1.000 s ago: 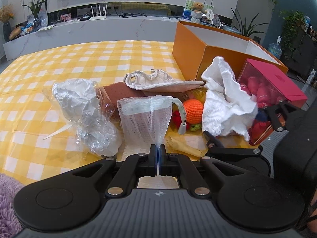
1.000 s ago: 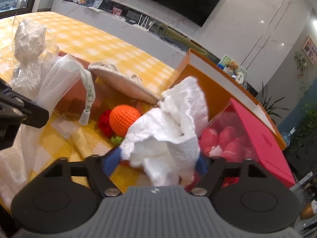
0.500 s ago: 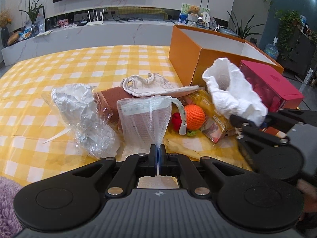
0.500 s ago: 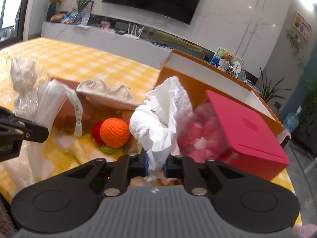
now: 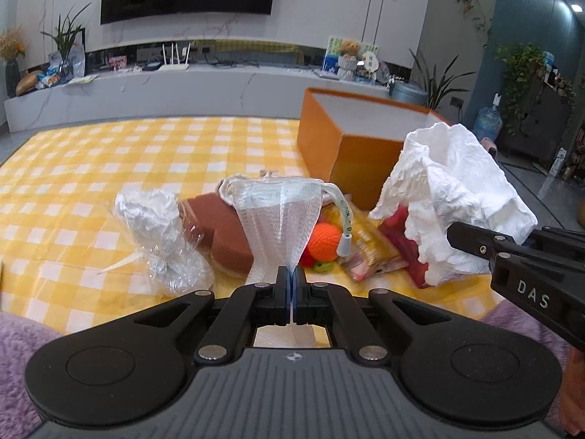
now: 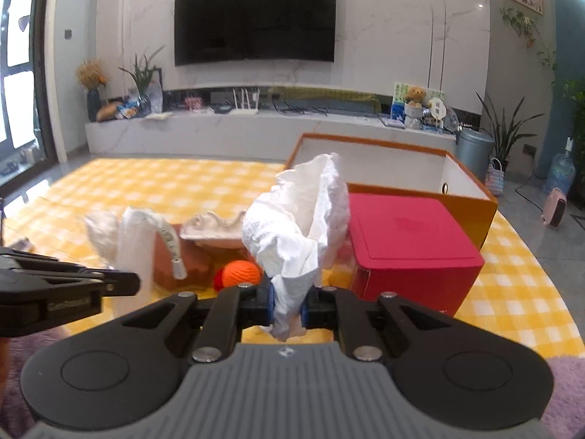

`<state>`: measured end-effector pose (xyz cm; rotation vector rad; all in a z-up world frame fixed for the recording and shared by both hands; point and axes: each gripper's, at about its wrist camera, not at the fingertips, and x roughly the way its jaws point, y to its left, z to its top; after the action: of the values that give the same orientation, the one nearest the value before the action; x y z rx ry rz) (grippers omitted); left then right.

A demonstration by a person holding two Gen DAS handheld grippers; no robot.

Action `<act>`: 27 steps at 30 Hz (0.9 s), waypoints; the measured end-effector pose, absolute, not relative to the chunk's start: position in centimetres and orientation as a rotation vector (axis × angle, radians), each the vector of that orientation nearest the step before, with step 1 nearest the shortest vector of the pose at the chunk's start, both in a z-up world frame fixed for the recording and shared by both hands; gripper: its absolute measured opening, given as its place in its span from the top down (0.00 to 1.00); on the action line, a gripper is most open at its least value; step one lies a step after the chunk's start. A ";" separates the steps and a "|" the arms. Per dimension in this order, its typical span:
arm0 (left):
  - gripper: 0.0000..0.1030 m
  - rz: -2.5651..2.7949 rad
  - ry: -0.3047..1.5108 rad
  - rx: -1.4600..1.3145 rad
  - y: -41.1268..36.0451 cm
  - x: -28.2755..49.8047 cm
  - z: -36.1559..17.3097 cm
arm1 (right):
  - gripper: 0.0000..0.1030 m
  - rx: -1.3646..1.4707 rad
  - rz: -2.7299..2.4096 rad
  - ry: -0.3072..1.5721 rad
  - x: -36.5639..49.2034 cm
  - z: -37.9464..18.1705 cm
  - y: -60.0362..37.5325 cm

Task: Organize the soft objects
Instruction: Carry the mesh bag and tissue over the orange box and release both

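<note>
Yellow-checked tablecloth (image 5: pixel 109 168), orange box (image 5: pixel 365 161), red box (image 6: pixel 409 234).

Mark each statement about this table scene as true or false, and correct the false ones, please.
1. The right tongs are shut on the crumpled white paper. True.
2. The left tongs stand wide open with nothing in them. False: they are shut on the white mesh bag.
3. The orange knitted ball lies inside the orange box. False: it lies on the checked cloth, in front of the box.
4. The red box has its lid on. True.
5. The brown sponge block lies beside the clear plastic bag of white stuffing. True.
</note>
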<state>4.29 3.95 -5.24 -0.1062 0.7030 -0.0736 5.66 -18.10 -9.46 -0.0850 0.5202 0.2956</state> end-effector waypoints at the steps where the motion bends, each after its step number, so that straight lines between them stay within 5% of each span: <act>1: 0.99 -0.077 0.696 -0.104 3.8 4.1 -4.9 | 0.90 -0.083 0.300 0.508 5.2 -9.1 -18.3; 11: 0.99 -0.116 0.611 -0.032 1.1 3.7 -1.1 | 0.90 -0.077 0.330 0.399 1.1 -4.9 -19.9; 27: 0.99 -0.229 0.524 0.035 -1.1 10.3 4.8 | 0.90 -0.068 0.321 0.363 7.5 2.2 -24.2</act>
<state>10.27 -1.09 4.83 0.0350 0.5235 -0.2292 7.47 -24.20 2.15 -0.0675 0.3628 0.3209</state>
